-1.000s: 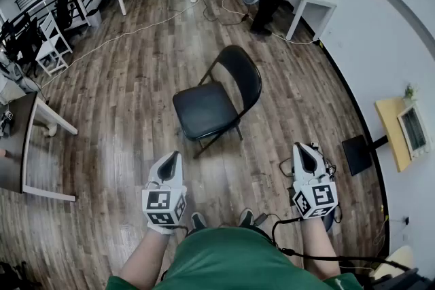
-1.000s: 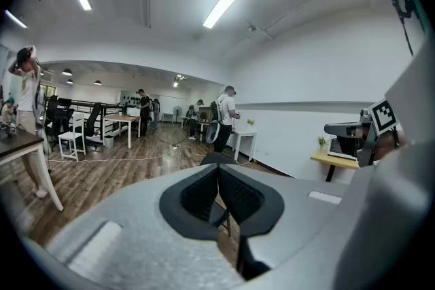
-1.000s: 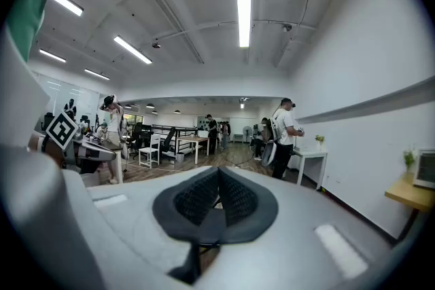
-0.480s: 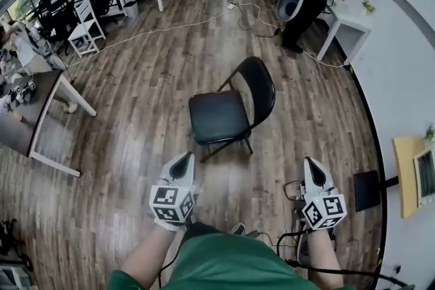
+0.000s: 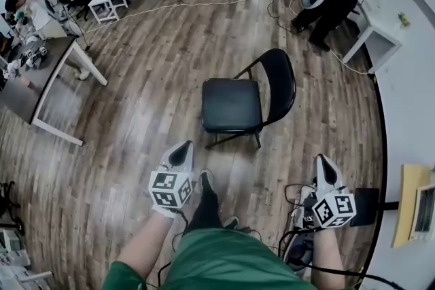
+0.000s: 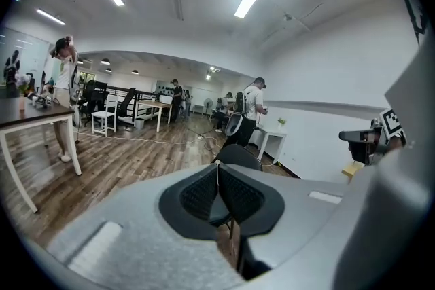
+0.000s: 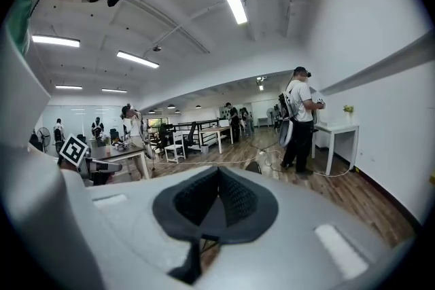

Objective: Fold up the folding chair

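The left gripper [image 5: 182,147] is closed and empty, short of the chair [image 5: 232,105], which stands unfolded near the middle of the floor [image 5: 136,92]. The right gripper [image 5: 321,159] is also closed and empty, further from the chair. Both jaws likely need opening before they grip the seat front and backrest squarely.

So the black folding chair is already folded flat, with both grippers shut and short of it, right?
No: the head view shows the folding chair standing unfolded, seat down. The left gripper and right gripper are shut and short of it.
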### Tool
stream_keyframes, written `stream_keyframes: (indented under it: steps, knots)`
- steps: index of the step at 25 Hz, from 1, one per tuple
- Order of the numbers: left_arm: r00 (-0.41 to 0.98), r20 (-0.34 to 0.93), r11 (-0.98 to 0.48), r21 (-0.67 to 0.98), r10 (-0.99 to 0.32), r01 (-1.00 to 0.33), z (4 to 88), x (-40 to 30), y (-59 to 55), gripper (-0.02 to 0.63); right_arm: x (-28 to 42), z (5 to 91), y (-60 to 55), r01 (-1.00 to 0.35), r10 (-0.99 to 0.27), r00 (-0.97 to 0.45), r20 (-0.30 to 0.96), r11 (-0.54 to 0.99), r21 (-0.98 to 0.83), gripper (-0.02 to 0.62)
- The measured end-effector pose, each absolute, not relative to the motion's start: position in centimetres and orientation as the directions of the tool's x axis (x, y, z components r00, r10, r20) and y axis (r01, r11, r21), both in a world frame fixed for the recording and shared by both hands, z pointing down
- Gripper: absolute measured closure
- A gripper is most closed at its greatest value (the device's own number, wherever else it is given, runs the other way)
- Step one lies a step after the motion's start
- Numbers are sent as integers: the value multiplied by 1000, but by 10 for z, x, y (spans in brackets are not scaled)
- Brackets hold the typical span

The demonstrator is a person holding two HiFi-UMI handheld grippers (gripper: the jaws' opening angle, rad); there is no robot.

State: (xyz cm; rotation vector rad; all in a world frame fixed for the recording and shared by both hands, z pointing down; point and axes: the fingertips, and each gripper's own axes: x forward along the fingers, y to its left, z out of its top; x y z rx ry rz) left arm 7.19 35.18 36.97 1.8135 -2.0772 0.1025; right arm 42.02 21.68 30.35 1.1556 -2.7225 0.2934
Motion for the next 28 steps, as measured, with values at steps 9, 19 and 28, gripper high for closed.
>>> stream_keyframes:
  steps: [9,19,28]
  knots:
    - [-78,385,206,303,-920,-930,416,-19,261,592,361,316,130,-774,-725,-624,292,624,-106,600]
    - [91,499,121,378,-862,-918,493,-83,190,581,288,356,32,-793,-709,-578,405,606,-71,600]
    - [107,612,249,468,-784,-848,583,-102,155,409,281,394,-70,-788,-656,-591,470,594,-162,588]
